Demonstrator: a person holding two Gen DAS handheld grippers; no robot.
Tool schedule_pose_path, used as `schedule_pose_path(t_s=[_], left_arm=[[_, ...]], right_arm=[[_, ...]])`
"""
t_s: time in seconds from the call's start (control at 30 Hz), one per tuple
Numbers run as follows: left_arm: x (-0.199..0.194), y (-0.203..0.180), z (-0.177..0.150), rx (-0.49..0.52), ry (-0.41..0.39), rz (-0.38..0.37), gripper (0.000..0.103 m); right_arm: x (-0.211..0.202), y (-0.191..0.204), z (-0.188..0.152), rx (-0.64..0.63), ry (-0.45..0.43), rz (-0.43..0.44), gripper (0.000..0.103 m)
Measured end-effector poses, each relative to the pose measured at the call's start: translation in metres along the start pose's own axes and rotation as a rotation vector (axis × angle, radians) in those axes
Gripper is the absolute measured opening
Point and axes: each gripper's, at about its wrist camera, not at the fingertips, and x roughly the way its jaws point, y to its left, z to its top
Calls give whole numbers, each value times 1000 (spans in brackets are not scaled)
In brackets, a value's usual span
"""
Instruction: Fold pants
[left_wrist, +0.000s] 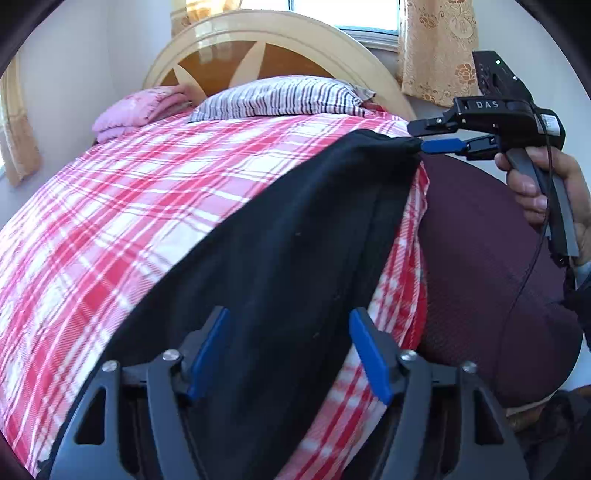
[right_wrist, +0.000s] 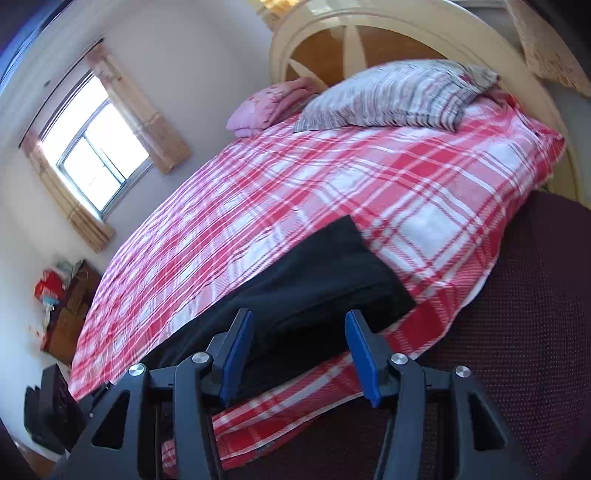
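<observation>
Bedroom setup was a bed with a red and white plaid sheet (left_wrist: 129, 206), a striped pillow (left_wrist: 280, 98) and a folded pink blanket (left_wrist: 136, 110) up by the wooden headboard (left_wrist: 258, 40). Dark pants (left_wrist: 288, 236) were laid out along the near edge of the bed, folded lengthwise.

Left gripper (left_wrist: 288, 354) had its blue pads spread apart over the pants, cloth showing between them but neither pad pressing on it as far as I could see. Right gripper (right_wrist: 299, 354) was about the same, jaws partly spread, hovering just above the other end of the pants. From the left camera its blue tip (left_wrist: 441, 145) sat right at the far corner of the pants, and a hand (left_wrist: 543, 192) was wrapped around its handle.
</observation>
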Motion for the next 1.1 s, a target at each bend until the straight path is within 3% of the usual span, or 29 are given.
schedule_pose_path(t_s=[0.23, 0.37, 0.43, 0.53, 0.6, 0.63, 0.7, 0.9, 1.1], left_arm=[[14, -6, -5, -8, 37, 27, 70], [14, -4, -1, -32, 33, 17, 57], [11, -3, 0, -38, 29, 27, 49], [18, -4, 1, -29, 42, 21, 49], [17, -6, -1, -20, 30, 28, 46], [16, -6, -1, -23, 27, 23, 32], [15, -3, 1, -35, 26, 18, 18], [1, -5, 1, -60, 12, -74, 16], [9, -16, -7, -40, 39, -96, 16]], right_arm=[[8, -20, -6, 90, 18, 12, 52], [9, -26, -4, 123, -11, 78, 29], [12, -25, 0, 112, -18, 81, 27], [22, -30, 3, 138, -1, 82, 24], [24, -28, 4, 129, -7, 88, 5], [24, -26, 6, 120, -14, 94, 4], [15, -18, 9, 86, -50, 118, 4], [-16, -6, 17, 25, -157, 195, 3], [1, -36, 3, 78, -86, 114, 3]])
